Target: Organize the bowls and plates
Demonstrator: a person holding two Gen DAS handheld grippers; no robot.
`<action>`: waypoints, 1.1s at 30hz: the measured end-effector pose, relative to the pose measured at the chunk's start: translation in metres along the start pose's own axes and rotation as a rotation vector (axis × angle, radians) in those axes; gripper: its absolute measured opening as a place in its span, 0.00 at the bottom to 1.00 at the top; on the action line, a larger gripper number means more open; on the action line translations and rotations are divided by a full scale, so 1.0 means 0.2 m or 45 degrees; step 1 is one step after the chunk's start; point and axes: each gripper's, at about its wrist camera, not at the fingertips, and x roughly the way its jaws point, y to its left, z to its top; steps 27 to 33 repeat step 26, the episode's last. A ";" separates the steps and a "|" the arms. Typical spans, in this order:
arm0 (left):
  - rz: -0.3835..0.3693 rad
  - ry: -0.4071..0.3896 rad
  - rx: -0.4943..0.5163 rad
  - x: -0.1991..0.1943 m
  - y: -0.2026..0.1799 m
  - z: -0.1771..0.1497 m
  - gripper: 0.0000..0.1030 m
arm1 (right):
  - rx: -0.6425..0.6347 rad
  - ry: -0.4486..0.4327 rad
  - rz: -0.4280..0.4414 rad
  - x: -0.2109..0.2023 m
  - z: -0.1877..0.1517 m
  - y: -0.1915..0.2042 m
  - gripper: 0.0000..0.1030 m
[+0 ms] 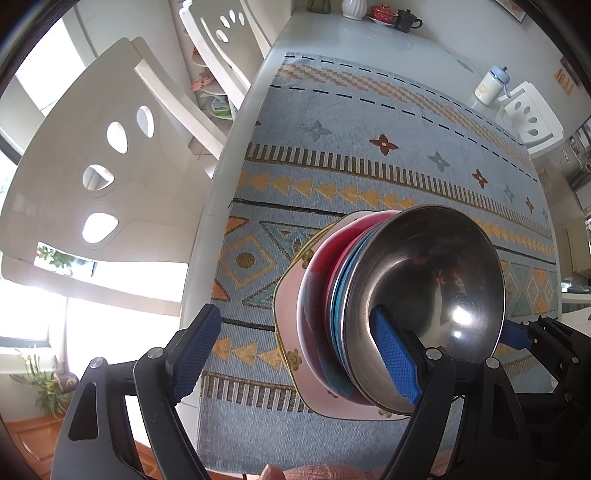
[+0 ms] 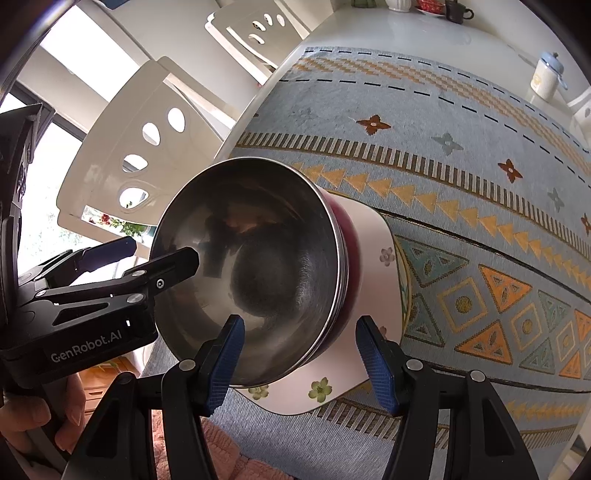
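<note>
A stack stands on the patterned cloth: a pink flowered plate at the bottom, a red bowl and a blue bowl on it, and a steel bowl on top. My left gripper is open, its right finger inside the steel bowl, its left finger outside the stack. My right gripper is open, its fingers on either side of the near rim of the steel bowl and the pink plate. The left gripper shows at the left of the right wrist view.
A blue and orange patterned cloth covers the white table. At its far end stand a white vase, a red cup and a black mug. A white jar stands at the right. White chairs stand to the left.
</note>
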 end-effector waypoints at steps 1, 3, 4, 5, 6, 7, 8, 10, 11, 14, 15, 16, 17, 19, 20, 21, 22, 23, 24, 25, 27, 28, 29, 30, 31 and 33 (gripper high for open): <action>0.004 0.000 0.005 0.00 0.00 0.00 0.79 | 0.002 0.000 0.000 0.00 0.00 0.00 0.59; 0.021 -0.003 0.015 0.00 -0.01 0.00 0.79 | 0.005 0.002 0.000 0.00 0.00 0.00 0.59; 0.032 -0.007 0.022 0.00 -0.01 0.00 0.79 | 0.007 0.002 0.000 0.00 0.00 0.00 0.59; 0.038 -0.010 0.026 0.00 -0.01 0.00 0.79 | 0.009 0.002 0.000 0.00 0.00 0.00 0.59; 0.037 -0.012 0.028 -0.01 -0.01 0.01 0.79 | 0.011 0.001 0.000 0.00 0.00 0.00 0.59; 0.034 -0.012 0.029 -0.01 -0.01 0.01 0.79 | 0.014 0.001 0.001 0.00 0.00 0.00 0.59; 0.035 -0.012 0.031 -0.01 -0.01 0.01 0.79 | 0.016 0.001 0.001 0.00 -0.01 0.00 0.59; 0.039 -0.012 0.034 -0.01 -0.01 0.01 0.79 | 0.022 0.000 0.002 0.00 -0.01 0.00 0.59; 0.041 -0.013 0.035 -0.01 -0.01 0.01 0.79 | 0.024 -0.001 0.001 0.00 -0.01 0.00 0.59; 0.050 -0.018 0.040 -0.01 -0.01 0.01 0.79 | 0.027 -0.009 0.009 0.00 -0.01 0.00 0.59; 0.052 -0.019 0.040 -0.01 -0.01 0.00 0.79 | 0.026 -0.011 0.009 -0.01 -0.01 0.00 0.59; 0.053 -0.021 0.041 -0.01 -0.01 0.00 0.79 | 0.024 -0.013 0.007 -0.01 -0.01 0.00 0.59; 0.056 -0.025 0.042 -0.01 -0.01 0.00 0.79 | 0.025 -0.014 0.008 -0.01 -0.02 0.01 0.59; 0.064 -0.031 0.042 -0.02 -0.01 0.00 0.79 | 0.025 -0.018 0.010 -0.01 -0.02 0.01 0.59; 0.066 -0.032 0.039 -0.03 -0.01 0.00 0.79 | 0.025 -0.019 0.010 -0.01 -0.02 0.01 0.59; 0.066 -0.032 0.034 -0.03 -0.01 -0.01 0.79 | 0.025 -0.020 0.011 -0.01 -0.02 0.01 0.59; 0.068 -0.032 0.030 -0.03 -0.01 -0.01 0.79 | 0.024 -0.020 0.012 -0.01 -0.02 0.01 0.59; 0.070 -0.034 0.025 -0.03 -0.01 -0.01 0.79 | 0.024 -0.022 0.012 -0.02 -0.03 0.01 0.59; 0.072 -0.035 0.022 -0.03 -0.01 -0.01 0.79 | 0.021 -0.023 0.014 -0.02 -0.03 0.01 0.59; 0.076 -0.038 0.017 -0.04 -0.01 -0.02 0.79 | 0.018 -0.025 0.014 -0.02 -0.03 0.01 0.59; 0.078 -0.040 0.013 -0.04 -0.01 -0.02 0.79 | 0.016 -0.026 0.015 -0.02 -0.03 0.02 0.59; 0.078 -0.040 0.013 -0.04 -0.01 -0.02 0.79 | 0.016 -0.026 0.015 -0.02 -0.03 0.02 0.59; 0.078 -0.040 0.013 -0.04 -0.01 -0.02 0.79 | 0.016 -0.026 0.015 -0.02 -0.03 0.02 0.59; 0.078 -0.040 0.013 -0.04 -0.01 -0.02 0.79 | 0.016 -0.026 0.015 -0.02 -0.03 0.02 0.59; 0.078 -0.040 0.013 -0.04 -0.01 -0.02 0.79 | 0.016 -0.026 0.015 -0.02 -0.03 0.02 0.59; 0.078 -0.040 0.013 -0.04 -0.01 -0.02 0.79 | 0.016 -0.026 0.015 -0.02 -0.03 0.02 0.59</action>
